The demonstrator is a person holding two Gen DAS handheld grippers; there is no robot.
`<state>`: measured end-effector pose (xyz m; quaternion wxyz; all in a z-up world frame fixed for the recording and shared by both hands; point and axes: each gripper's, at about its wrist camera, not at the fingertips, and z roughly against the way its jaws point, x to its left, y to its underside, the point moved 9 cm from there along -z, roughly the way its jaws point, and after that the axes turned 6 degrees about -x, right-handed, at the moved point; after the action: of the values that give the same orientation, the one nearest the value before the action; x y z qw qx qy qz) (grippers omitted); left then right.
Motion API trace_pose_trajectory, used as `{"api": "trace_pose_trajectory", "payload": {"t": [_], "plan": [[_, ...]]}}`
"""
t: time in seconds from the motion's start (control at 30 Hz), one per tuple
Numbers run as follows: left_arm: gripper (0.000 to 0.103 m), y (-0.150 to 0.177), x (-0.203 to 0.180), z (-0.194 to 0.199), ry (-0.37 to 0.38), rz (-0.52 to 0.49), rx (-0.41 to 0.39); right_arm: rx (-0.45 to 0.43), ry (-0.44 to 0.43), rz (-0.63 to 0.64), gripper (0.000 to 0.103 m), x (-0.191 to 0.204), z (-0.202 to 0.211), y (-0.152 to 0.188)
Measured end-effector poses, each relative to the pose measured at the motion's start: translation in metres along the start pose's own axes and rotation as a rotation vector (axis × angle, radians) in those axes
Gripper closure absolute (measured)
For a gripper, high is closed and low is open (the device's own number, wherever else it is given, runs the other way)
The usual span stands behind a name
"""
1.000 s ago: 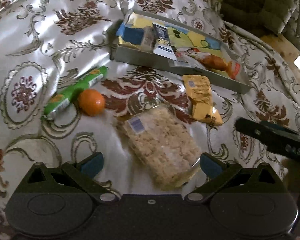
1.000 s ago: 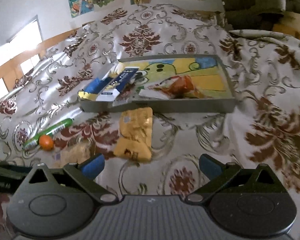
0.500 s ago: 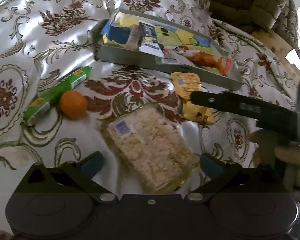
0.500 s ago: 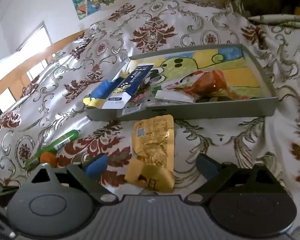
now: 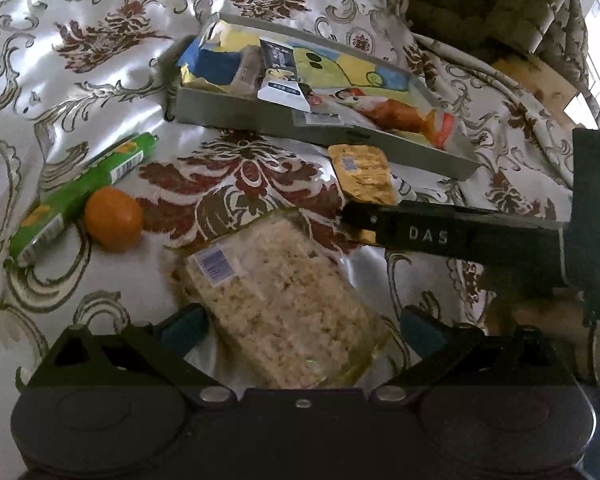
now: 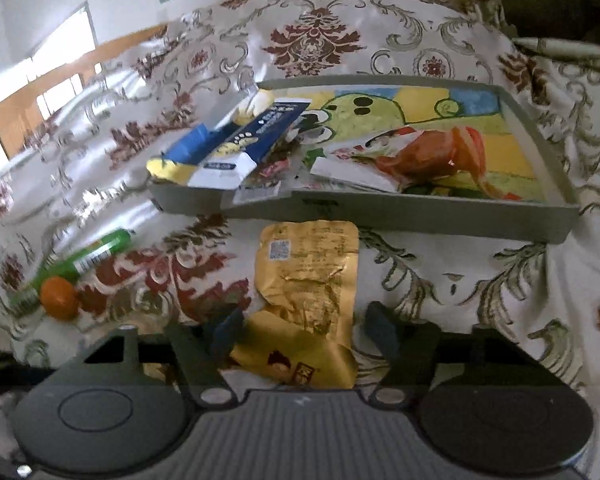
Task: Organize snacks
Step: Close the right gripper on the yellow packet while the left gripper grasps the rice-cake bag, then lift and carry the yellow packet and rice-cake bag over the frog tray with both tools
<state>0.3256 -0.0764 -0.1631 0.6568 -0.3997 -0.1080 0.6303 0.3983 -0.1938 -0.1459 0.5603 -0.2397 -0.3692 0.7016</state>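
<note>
Clear plastic over pale puffed-rice pieces is seen lowest in the left wrist view: this transparent rice-cracker bag (image 5: 276,300) lies on the glossy patterned cloth (image 5: 80,60), and the left gripper (image 5: 300,322) is held wide around its near end, with the blue pads (image 5: 184,326) apart from it. A second ago the bag lay further ahead of the jaws; now it is framed between them. The black right gripper (image 5: 452,236) has been brought in from the right edge and now crosses the crumpled golden foil snack pouch (image 5: 364,172). The green tube of sweets (image 5: 80,192) and the small orange fruit (image 5: 114,218) are left untouched.

In the right wrist view the right gripper (image 6: 304,330) is closing from its widest, and the pouch (image 6: 308,296) lies between the pads, which do not seem to press yet. The grey tray with a cartoon picture (image 6: 420,216), already holding several packets, lies just behind. The pouch is probably the next snack to be lifted into it.
</note>
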Motion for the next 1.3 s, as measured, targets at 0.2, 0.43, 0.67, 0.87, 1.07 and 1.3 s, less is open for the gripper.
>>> {"api": "trace_pose_trajectory", "payload": {"t": [0.2,0.43,0.67,0.87,1.07,1.3], "plan": [[0.001,-0.001,-0.001,-0.004,-0.002,-0.020,-0.003,0.021,0.018,0.020,0.043,0.000,0.003,0.002],[0.001,-0.001,0.000,-0.004,0.005,-0.013,-0.001,0.119,0.017,0.010,0.043,-0.001,0.019,0.016],[0.001,-0.003,0.000,-0.006,-0.003,0.000,-0.009,0.190,0.017,-0.004,0.042,-0.004,0.039,0.025],[0.001,-0.011,0.003,-0.014,-0.005,0.045,-0.017,0.203,0.016,-0.003,0.042,-0.007,0.043,0.032],[0.001,-0.016,0.007,-0.022,-0.004,0.089,-0.009,0.201,0.027,0.024,0.037,-0.002,0.037,0.035],[0.002,-0.018,0.008,-0.028,-0.022,0.100,0.005,0.190,0.031,0.030,0.043,-0.005,0.038,0.034]]}}
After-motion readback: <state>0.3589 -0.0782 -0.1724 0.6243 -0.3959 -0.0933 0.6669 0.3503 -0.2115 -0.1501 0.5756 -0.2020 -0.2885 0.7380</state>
